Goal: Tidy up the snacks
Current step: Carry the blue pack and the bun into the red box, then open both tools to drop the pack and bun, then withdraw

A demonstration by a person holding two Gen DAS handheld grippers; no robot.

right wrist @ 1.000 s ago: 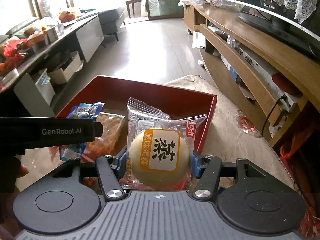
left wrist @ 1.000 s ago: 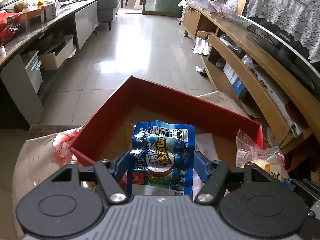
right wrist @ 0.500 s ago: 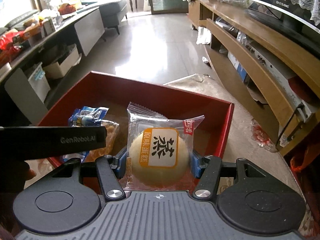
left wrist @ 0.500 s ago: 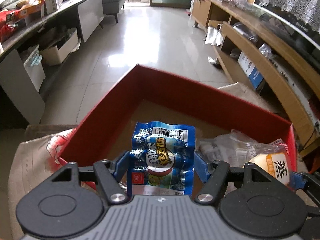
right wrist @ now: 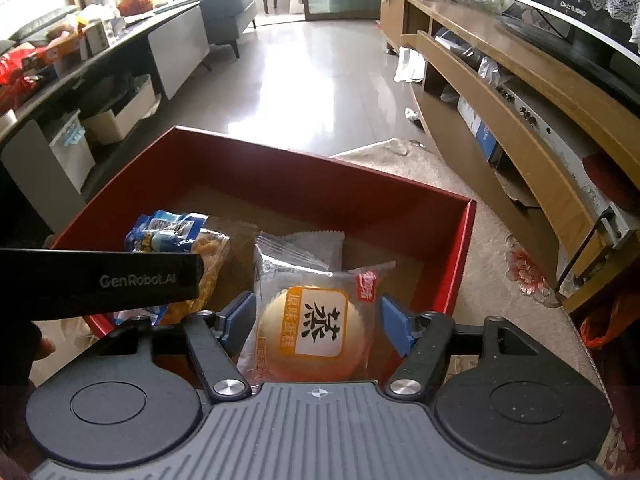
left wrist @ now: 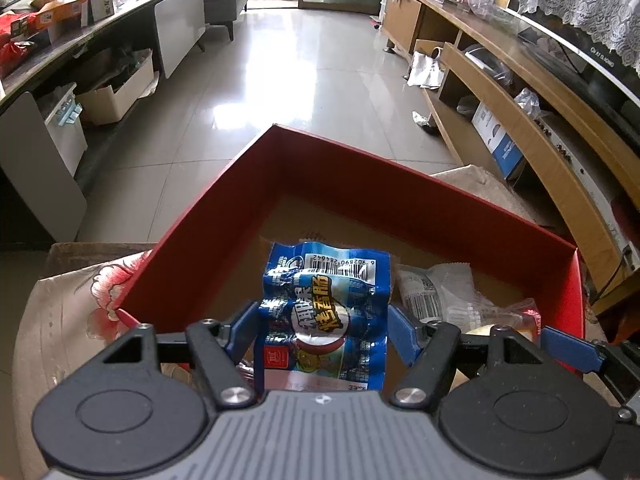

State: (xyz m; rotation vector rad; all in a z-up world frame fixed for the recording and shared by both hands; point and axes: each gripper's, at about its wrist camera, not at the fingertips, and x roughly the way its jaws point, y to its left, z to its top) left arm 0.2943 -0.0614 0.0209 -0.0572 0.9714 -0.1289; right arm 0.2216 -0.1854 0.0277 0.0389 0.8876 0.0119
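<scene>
Left wrist view: bare cardboard floor is seen behind the red box [left wrist: 224, 216] walls. A blue sausage packet [left wrist: 326, 316] is clamped by the left gripper [left wrist: 322, 330]; a bun packet [right wrist: 316, 332] is pinched by the right gripper [right wrist: 316, 324] over the box's near edge.

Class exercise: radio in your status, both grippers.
Left gripper holds blue packet. Right gripper holds cake packet. Both over red box. Nothing blocking.

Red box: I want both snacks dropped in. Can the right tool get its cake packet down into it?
Probably yes: the right tool already holds the cake packet over the red box, whose open floor lies just ahead.
</scene>
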